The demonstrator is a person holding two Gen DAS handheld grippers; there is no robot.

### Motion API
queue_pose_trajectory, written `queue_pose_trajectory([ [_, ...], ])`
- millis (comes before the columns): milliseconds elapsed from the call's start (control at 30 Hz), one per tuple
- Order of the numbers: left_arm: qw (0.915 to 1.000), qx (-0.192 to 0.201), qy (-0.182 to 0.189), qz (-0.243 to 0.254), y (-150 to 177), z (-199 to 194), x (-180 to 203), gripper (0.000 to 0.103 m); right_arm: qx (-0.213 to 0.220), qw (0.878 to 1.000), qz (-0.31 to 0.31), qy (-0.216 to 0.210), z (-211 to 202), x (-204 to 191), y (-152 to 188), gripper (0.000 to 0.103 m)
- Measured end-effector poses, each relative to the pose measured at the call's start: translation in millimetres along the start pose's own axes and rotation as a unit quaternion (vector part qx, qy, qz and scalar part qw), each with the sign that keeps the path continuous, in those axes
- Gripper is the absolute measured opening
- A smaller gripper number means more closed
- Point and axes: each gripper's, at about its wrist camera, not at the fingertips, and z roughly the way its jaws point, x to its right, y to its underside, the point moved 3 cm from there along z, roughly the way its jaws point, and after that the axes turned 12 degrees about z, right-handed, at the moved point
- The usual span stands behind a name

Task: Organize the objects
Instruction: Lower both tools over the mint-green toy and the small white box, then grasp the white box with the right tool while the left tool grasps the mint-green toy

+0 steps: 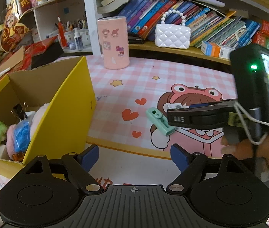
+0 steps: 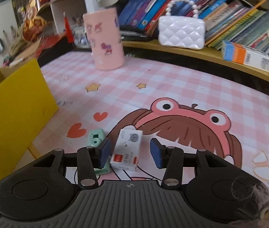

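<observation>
A small white box with a grey cat print (image 2: pixel 127 149) lies on the pink checked mat (image 2: pixel 172 87), between the blue pads of my open right gripper (image 2: pixel 130 151). A mint green hole punch (image 2: pixel 95 138) lies just left of it, partly under the left pad; it also shows in the left wrist view (image 1: pixel 160 121). My left gripper (image 1: pixel 134 156) is open and empty, hovering near the mat's front edge beside the yellow cardboard box (image 1: pixel 66 106). The right gripper (image 1: pixel 201 116) shows there from the side, over the white box (image 1: pixel 174 106).
The yellow box holds plush toys (image 1: pixel 18 133) and a binder clip. A pink cylinder with stickers (image 2: pixel 105 39) stands at the back of the mat. A shelf behind holds a white quilted handbag (image 2: pixel 181 32), leaning books and a blue-orange carton (image 2: pixel 246 55).
</observation>
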Motion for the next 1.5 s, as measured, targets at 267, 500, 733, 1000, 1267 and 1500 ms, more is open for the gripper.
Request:
queue_pose_trajectory([
  [267, 1.0, 0.001, 0.002, -0.007, -0.4, 3.1, -3.1, 0.084, -0.02, 0.999, -0.021, 0.015, 10.8, -2.7, 2.2, 0.042],
  [500, 1.0, 0.004, 0.006, 0.0, -3.8, 3.7, 0.7, 0.084, -0.008, 1.0, -0.016, 0.025, 5.2, 7.1, 3.6, 0.028],
  [733, 0.9999, 0.004, 0.012, 0.007, -7.4, 7.7, 8.2, 0.084, 0.013, 0.999, 0.029, 0.033, -20.7, 23.1, 2.9, 0.028],
  [1000, 0.9996, 0.012, 0.024, 0.013, -20.1, 21.8, 22.4, 0.084, 0.034, 0.995, 0.067, 0.062, -62.1, 51.3, 11.3, 0.028],
  [1267, 0.9994, 0.017, 0.028, 0.016, -29.6, 34.7, 34.7, 0.084, 0.038, 0.991, 0.1, 0.086, -95.0, 73.0, 31.6, 0.028],
  [1500, 0.9995, 0.016, 0.021, 0.02, -40.1, 53.9, 43.9, 0.082, 0.029, 0.991, 0.098, 0.089, -111.7, 76.4, 48.5, 0.028],
])
